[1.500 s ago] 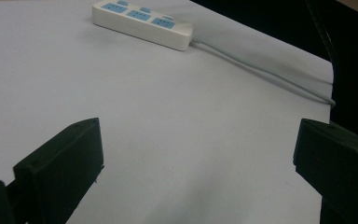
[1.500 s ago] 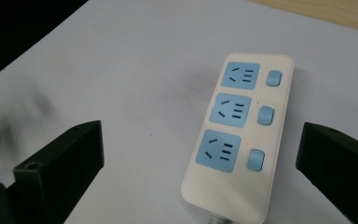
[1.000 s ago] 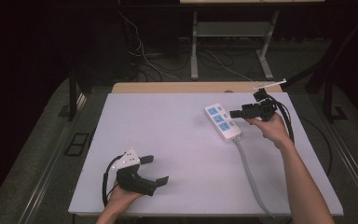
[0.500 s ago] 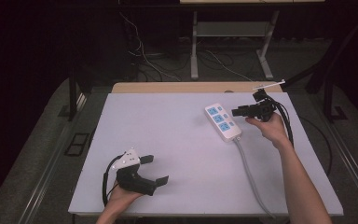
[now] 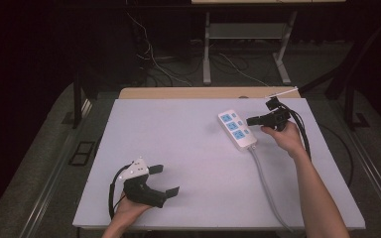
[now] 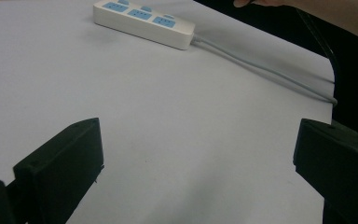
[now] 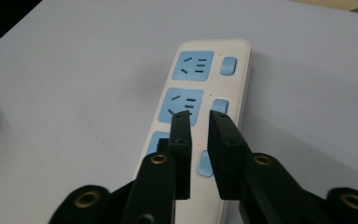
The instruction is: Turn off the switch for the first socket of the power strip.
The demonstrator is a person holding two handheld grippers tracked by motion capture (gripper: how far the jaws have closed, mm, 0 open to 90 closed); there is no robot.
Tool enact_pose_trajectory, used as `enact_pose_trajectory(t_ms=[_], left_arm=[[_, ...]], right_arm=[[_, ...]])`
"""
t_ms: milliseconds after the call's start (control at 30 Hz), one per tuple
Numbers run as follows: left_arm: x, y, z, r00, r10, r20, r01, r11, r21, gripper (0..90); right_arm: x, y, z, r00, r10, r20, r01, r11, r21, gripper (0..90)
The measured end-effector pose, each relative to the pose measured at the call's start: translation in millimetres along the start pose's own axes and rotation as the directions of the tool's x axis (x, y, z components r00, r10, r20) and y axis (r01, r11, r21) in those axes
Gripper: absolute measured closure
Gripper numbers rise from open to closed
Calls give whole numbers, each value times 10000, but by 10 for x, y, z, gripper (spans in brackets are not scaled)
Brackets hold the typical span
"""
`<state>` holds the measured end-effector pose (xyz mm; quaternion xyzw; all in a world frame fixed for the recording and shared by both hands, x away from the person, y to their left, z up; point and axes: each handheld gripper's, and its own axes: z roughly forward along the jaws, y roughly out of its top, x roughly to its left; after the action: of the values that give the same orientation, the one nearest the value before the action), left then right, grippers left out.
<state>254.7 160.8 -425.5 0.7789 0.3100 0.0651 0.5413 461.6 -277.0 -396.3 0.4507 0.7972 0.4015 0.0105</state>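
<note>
A white power strip (image 5: 236,130) with three blue sockets and blue switches lies at the right rear of the white table (image 5: 188,148). My right gripper (image 5: 250,120) hovers just to its right, pointing left over it. In the right gripper view its jaws (image 7: 199,119) stand almost together above the middle socket and switch of the strip (image 7: 200,102), with nothing between them. My left gripper (image 5: 166,179) rests near the front left edge, wide open and empty. From the left gripper view (image 6: 196,154) the strip (image 6: 144,17) lies far off.
The strip's grey cable (image 5: 265,183) runs from its near end to the table's front right edge, also seen as a cable (image 6: 261,70) in the left gripper view. A wooden board (image 5: 203,92) borders the far edge. Dark floor with cables and desk legs lies beyond.
</note>
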Motion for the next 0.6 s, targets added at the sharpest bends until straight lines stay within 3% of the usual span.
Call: enact_pose_trajectory(t_ms=[233, 600], left_arm=[[7, 0, -3, 10000, 14, 4, -14, 10000, -12, 1], [8, 0, 1, 10000, 7, 20, -7, 10000, 9, 1]], right_arm=[[-27, -12, 76, 9996, 77, -269, -74, 9999, 112, 895], [-77, -52, 208, 9998, 164, -68, -160, 9983, 554, 895]])
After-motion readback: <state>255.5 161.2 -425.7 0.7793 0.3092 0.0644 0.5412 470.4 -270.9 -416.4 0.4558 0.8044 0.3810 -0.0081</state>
